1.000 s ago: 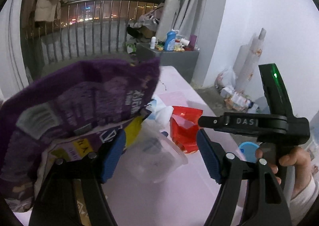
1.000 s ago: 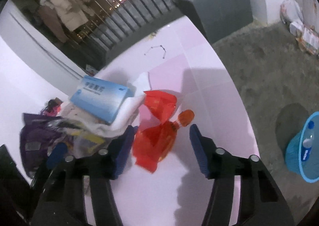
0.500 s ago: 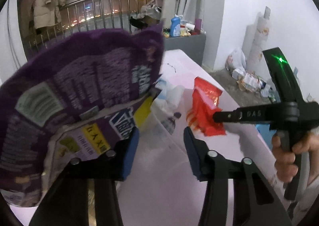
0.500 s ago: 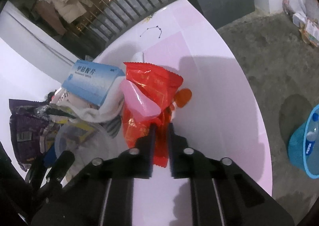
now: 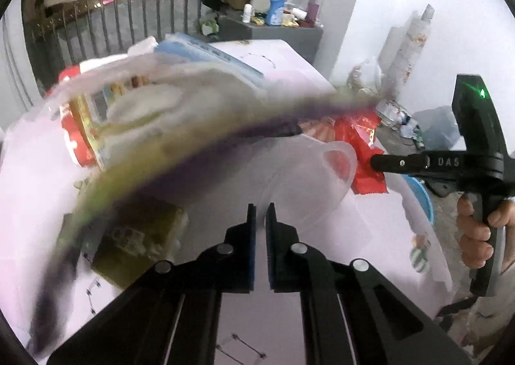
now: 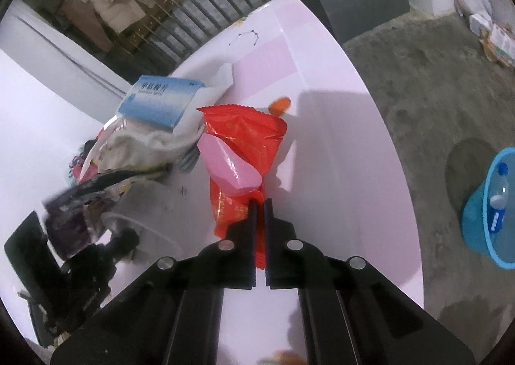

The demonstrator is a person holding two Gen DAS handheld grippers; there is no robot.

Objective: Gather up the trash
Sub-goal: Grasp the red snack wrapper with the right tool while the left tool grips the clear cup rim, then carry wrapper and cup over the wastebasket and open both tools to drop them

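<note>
My right gripper (image 6: 260, 202) is closing, its jaws all but together on the lower end of a red snack wrapper (image 6: 244, 136) that stands up from the pink table (image 6: 331, 172). In the left wrist view that wrapper (image 5: 363, 152) hangs at the right gripper's tip (image 5: 373, 160). My left gripper (image 5: 260, 205) is closing too, its pads nearly touching and pinching the wall of a clear plastic cup (image 5: 309, 178). A purple snack bag (image 5: 180, 146) sweeps blurred across the view; it lies crumpled (image 6: 64, 220) beside the left gripper (image 6: 127, 238).
A blue box (image 6: 161, 101) rests on white cloth (image 6: 145, 143) in the litter pile, with a red-and-yellow packet (image 5: 77, 126). An orange scrap (image 6: 280, 104) lies farther along the table. A blue bin (image 6: 489, 204) holding a bottle stands on the floor right of the table. A grey cabinet (image 5: 273, 33) stands behind.
Both grippers went from wide open to nearly closed. The right one took hold of the red wrapper and raised it. The left one closed on the clear cup; the purple bag swung down out of the way.
</note>
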